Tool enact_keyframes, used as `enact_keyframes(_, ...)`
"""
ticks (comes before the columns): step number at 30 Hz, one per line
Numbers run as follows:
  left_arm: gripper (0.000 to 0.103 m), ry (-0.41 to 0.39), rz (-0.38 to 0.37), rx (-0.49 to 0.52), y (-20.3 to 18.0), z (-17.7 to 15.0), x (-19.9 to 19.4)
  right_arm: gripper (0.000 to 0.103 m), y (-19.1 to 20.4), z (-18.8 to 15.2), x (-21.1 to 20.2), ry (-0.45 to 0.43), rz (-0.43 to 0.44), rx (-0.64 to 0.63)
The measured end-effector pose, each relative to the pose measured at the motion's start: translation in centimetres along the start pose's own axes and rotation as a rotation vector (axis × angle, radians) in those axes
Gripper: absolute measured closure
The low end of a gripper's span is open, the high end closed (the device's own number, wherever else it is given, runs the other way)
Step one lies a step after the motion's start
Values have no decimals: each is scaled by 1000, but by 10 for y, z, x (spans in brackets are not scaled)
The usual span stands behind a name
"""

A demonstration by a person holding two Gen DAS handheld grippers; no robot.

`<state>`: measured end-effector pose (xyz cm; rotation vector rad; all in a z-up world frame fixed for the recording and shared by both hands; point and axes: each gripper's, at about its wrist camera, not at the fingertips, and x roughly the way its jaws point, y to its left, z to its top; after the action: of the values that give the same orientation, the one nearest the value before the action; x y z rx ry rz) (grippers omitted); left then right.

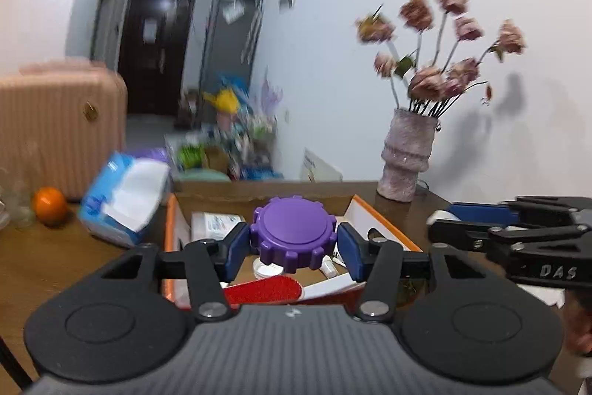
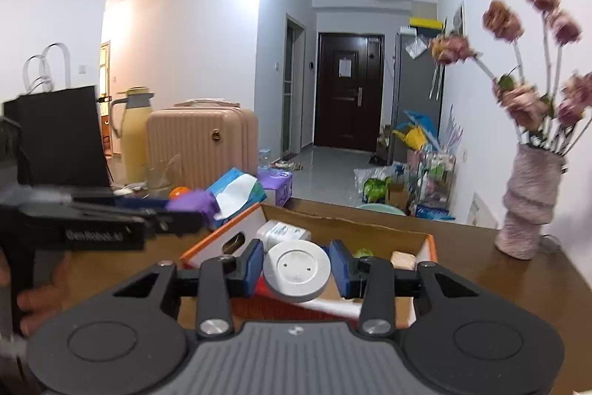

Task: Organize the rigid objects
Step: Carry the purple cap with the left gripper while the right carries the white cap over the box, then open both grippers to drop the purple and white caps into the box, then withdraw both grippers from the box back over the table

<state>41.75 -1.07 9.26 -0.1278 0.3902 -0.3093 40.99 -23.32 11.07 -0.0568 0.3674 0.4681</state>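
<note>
My left gripper (image 1: 294,241) is shut on a purple gear-shaped lid (image 1: 294,232) and holds it above an open cardboard box with orange edges (image 1: 384,221). My right gripper (image 2: 296,267) is shut on a round white disc (image 2: 298,269) above the same box (image 2: 222,236). The box holds a white carton (image 2: 283,232), a red item (image 1: 266,287) and small white pieces. The left gripper with the purple lid (image 2: 192,204) shows at the left of the right wrist view. The right gripper shows at the right edge of the left wrist view (image 1: 440,221).
The box sits on a brown wooden table (image 2: 481,269). A pink vase of dried flowers (image 2: 529,202) stands at the right by the wall. A blue tissue pack (image 1: 125,198), an orange (image 1: 49,206), a pink suitcase (image 2: 201,139) and a black bag (image 2: 55,136) lie to the left.
</note>
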Motion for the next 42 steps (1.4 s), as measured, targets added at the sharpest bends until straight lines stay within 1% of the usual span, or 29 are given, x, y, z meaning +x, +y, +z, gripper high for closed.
enact_keyframes(2,50,34,18,-58,17,3,33,64,-8,5,31,11,9,25)
enact_keyframes(4,50,68,33,-113,34,3,62,64,-20,5,64,33,20,79)
enact_keyframes(6,50,114,31,-161,51,1,95,64,-29,3,98,74,33,121)
enact_keyframes(7,50,129,23,-169,57,-1,106,64,-32,0,114,96,28,135)
enact_keyframes(11,49,203,54,-169,74,-10,150,64,-41,-16,172,200,4,141)
enact_keyframes(12,49,209,66,-155,76,-13,156,64,-44,-21,186,236,-2,131)
enact_keyframes(13,48,186,95,-107,74,-15,159,64,-45,-24,196,271,-8,110)
enact_keyframes(14,48,203,107,-102,75,-16,163,64,-47,-28,203,296,-17,102)
enact_keyframes(16,40,203,94,-102,77,-15,165,62,-55,-32,210,304,-8,140)
enact_keyframes(17,36,212,75,-117,79,-13,167,56,-56,-33,212,315,5,155)
enact_keyframes(18,35,213,70,-125,79,-12,167,51,-58,-32,213,319,9,162)
enact_keyframes(19,35,214,65,-128,79,-10,167,46,-58,-32,211,309,7,161)
enact_keyframes(20,33,212,60,-125,80,-9,167,42,-58,-31,210,297,3,156)
enact_keyframes(24,27,214,81,-120,74,-9,167,41,-66,-25,207,273,-16,173)
enact_keyframes(27,23,225,69,-99,68,-8,165,40,-72,-18,202,255,-29,184)
enact_keyframes(29,21,210,80,-76,63,-5,160,39,-74,-13,195,230,-37,187)
enact_keyframes(31,18,178,102,-46,57,1,150,38,-75,-4,183,190,-52,190)
enact_keyframes(33,16,138,120,-28,53,7,135,38,-70,9,165,162,-84,161)
enact_keyframes(34,16,114,122,-21,52,10,123,37,-65,17,151,125,-98,128)
enact_keyframes(36,15,82,125,-5,48,15,103,29,-54,30,120,36,-116,65)
enact_keyframes(37,15,68,140,8,46,17,91,22,-49,35,101,-20,-127,43)
enact_keyframes(38,15,47,169,29,44,19,76,18,-44,40,83,-71,-137,29)
enact_keyframes(39,14,28,191,46,41,21,65,18,-41,42,67,-107,-136,26)
enact_keyframes(40,13,3,215,64,39,21,51,18,-38,43,54,-129,-130,35)
enact_keyframes(42,8,-40,249,84,32,17,23,18,-34,40,35,-135,-122,41)
